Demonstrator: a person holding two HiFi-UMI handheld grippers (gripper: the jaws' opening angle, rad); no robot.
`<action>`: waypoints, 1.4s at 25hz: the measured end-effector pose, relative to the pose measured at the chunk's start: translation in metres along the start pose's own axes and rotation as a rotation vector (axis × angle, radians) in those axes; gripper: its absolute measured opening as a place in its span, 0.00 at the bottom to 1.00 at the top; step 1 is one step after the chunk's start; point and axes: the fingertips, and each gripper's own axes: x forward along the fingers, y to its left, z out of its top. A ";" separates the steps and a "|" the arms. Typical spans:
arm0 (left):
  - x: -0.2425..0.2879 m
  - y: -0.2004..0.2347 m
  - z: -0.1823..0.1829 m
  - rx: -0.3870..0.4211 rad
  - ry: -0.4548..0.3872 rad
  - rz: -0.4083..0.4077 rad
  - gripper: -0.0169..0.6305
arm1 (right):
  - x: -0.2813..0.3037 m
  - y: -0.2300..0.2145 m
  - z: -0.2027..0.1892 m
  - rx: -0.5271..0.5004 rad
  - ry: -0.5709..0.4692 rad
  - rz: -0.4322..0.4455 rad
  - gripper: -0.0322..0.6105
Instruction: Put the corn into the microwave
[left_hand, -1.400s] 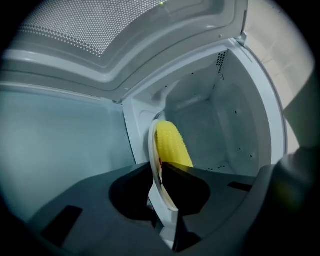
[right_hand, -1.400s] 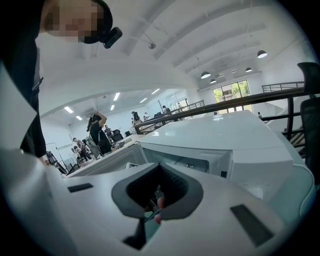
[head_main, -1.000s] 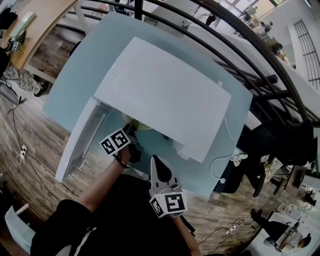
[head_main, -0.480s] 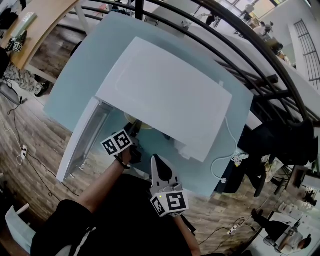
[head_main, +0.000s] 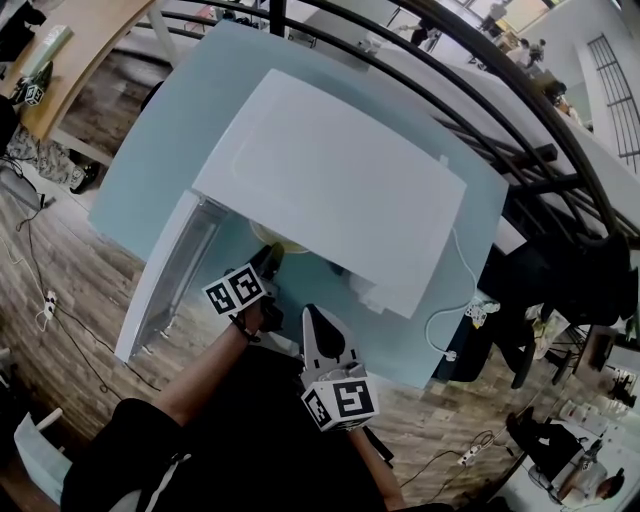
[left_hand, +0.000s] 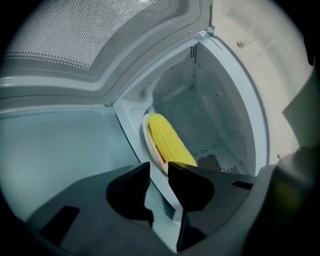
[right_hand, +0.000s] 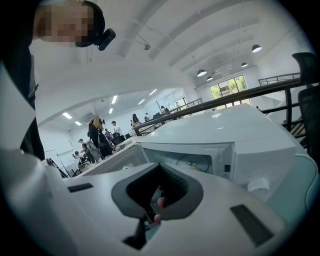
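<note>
Corn (left_hand: 169, 142) on plate (left_hand: 147, 136) inside microwave (left_hand: 226, 95)

**Head view:** high above, facing steeply down. Microwave (head_main: 330, 185) top, open door (head_main: 160, 285) and table (head_main: 150, 150) at middle distance, floor (head_main: 60, 300) around.

**Left gripper view:** very near, at cavity mouth, facing inward. Door mesh upper left; plate (left_hand: 148, 145) with corn (left_hand: 170, 142) just ahead.

**Right gripper view:** low, near microwave front, facing across it toward hall ceiling (right_hand: 165, 45).

**Shared:** microwave in all three views; open door plainly in head and left gripper views.
</note>
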 end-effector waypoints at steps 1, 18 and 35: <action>0.000 -0.002 0.001 0.007 -0.002 -0.002 0.19 | 0.000 0.000 0.000 0.001 0.001 0.000 0.06; 0.018 -0.002 0.009 -0.011 -0.017 0.032 0.14 | 0.001 -0.005 -0.001 0.007 0.006 -0.011 0.06; 0.031 -0.003 0.016 -0.005 -0.039 0.053 0.14 | 0.003 -0.012 0.000 0.017 0.003 -0.022 0.06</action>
